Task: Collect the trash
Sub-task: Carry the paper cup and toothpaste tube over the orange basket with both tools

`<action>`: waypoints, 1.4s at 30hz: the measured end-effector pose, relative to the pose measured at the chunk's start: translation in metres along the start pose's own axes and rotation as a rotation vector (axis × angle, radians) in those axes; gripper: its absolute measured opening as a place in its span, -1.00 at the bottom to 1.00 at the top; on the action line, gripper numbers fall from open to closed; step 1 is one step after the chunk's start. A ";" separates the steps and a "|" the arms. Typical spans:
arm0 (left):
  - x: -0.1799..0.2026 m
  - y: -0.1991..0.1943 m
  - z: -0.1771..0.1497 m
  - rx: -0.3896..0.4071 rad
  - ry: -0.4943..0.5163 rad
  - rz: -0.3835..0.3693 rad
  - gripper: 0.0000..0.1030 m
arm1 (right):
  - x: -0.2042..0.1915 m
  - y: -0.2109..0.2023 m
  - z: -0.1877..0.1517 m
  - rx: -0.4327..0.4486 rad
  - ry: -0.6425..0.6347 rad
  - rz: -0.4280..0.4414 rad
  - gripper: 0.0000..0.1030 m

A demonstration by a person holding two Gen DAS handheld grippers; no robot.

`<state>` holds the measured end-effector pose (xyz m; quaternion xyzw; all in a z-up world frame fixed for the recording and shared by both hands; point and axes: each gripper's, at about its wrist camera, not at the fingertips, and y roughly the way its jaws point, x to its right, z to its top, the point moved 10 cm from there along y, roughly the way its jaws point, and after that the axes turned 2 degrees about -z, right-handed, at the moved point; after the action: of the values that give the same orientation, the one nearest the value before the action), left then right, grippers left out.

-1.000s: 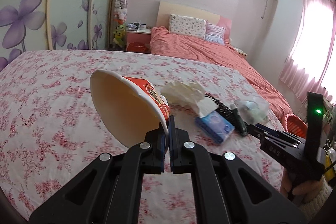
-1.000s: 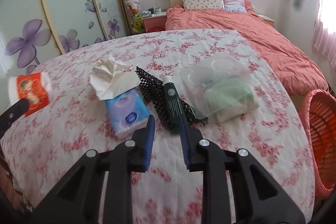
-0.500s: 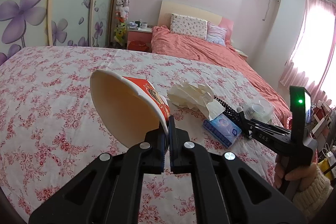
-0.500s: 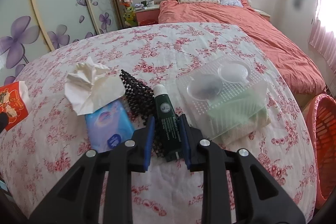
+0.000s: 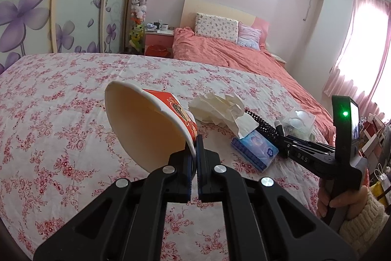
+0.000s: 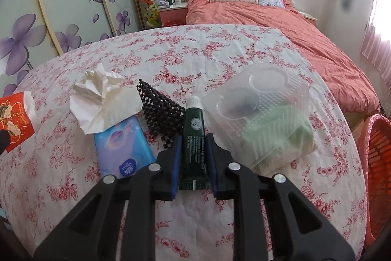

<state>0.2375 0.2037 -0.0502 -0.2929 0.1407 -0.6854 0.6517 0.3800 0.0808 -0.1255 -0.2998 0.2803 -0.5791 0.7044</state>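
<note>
My left gripper (image 5: 196, 138) is shut on the rim of a red and white paper cup (image 5: 141, 124), holding it tilted above the floral cloth; the same cup (image 6: 17, 114) shows at the left edge of the right wrist view. A dark green tube (image 6: 194, 121) with a white cap lies on the cloth between the fingers of my right gripper (image 6: 194, 138). Its jaws are closing, and the blue pads (image 6: 177, 155) meet the tube's sides. A crumpled white tissue (image 6: 97, 99) rests partly on a blue tissue pack (image 6: 122, 143).
A black mesh piece (image 6: 158, 109) lies under the tube's cap end. A clear plastic box (image 6: 264, 102) over a green cloth (image 6: 281, 133) sits to the right. An orange basket (image 6: 376, 163) stands beyond the table's right edge. A bed lies behind.
My right gripper came forward and down until the green tube lay between its fingers, then the jaws narrowed onto it. The left gripper kept still with the cup.
</note>
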 end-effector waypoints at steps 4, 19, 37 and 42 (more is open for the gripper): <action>0.003 0.000 0.001 0.001 0.005 -0.003 -0.95 | 0.001 -0.010 0.000 0.018 0.005 0.009 -0.61; 0.036 -0.003 0.005 0.007 0.044 -0.047 -0.95 | 0.014 -0.058 -0.001 0.097 0.033 0.045 -0.61; 0.129 0.012 0.006 -0.009 0.147 -0.181 -0.95 | 0.094 -0.123 -0.003 0.237 0.113 -0.046 -0.61; 0.165 0.019 0.000 -0.023 0.184 -0.234 -0.95 | 0.132 -0.141 -0.011 0.276 0.147 -0.118 -0.61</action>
<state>0.2562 0.0403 -0.0248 -0.2504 0.1728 -0.7789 0.5484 0.3035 -0.0708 -0.0336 -0.1732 0.2308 -0.6727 0.6813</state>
